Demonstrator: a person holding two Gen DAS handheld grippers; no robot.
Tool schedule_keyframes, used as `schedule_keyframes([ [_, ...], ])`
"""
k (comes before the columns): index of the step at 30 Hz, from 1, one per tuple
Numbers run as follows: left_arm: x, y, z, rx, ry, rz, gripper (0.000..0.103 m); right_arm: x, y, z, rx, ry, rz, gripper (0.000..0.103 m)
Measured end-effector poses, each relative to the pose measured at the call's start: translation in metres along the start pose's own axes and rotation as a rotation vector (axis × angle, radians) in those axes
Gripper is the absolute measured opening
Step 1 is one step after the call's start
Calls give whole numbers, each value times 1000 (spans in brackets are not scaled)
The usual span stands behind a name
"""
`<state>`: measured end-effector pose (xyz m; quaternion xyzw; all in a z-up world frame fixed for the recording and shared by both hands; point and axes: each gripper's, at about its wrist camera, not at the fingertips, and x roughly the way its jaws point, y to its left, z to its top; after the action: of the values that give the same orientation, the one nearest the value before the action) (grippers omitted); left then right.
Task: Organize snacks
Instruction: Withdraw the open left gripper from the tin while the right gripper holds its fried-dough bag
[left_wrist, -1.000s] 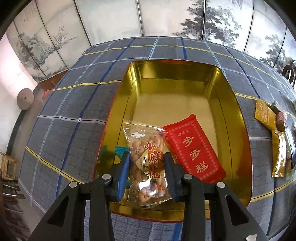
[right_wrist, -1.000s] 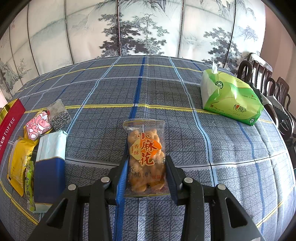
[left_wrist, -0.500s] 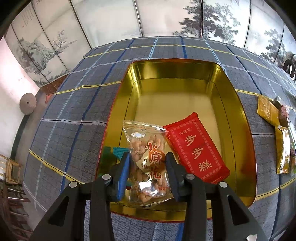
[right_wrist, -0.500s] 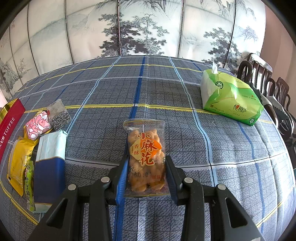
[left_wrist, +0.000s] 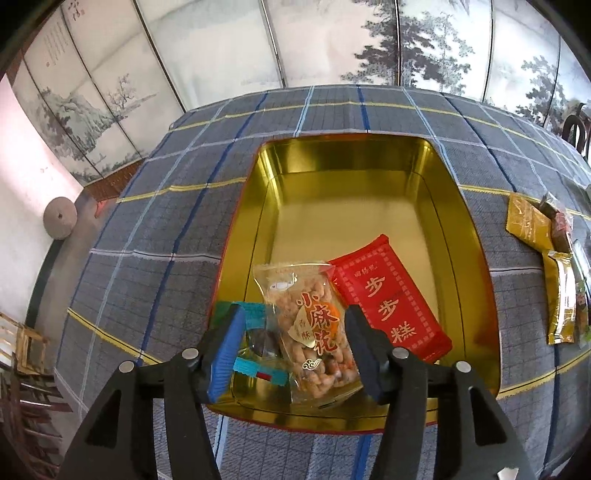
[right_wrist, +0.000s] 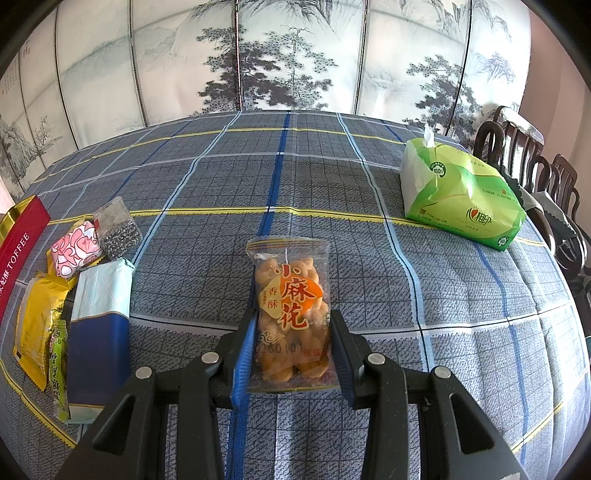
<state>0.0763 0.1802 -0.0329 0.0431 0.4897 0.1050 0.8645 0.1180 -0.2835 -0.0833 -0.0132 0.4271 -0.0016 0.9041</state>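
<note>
Snacks are the business here: one clear bag of fried dough twists (left_wrist: 314, 328) lies inside the gold tin (left_wrist: 476, 280), at its near end, between a red packet (left_wrist: 391, 299) and a teal-wrapped sweet (left_wrist: 258, 343). The left gripper (left_wrist: 295, 350) has just been spreading its jaws; the pads stand clear of that bag. Away from the tin, the right gripper (right_wrist: 291, 354) pinches a second twist bag (right_wrist: 291, 314) over the checked tablecloth (right_wrist: 332, 192).
</note>
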Motion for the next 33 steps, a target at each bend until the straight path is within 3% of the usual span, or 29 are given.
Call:
schedule_keyframes([
  [14,-26,0,-6,-17,-40,14,62,0,0,1,-2,3,-1,39],
  [24,-41,-3,-12,-26,-63,21,66,3,-7,14,-8,79,4,39],
  [33,-49,0,-18,-48,-72,22,68,4,-2,21,-8,108,-54,37],
])
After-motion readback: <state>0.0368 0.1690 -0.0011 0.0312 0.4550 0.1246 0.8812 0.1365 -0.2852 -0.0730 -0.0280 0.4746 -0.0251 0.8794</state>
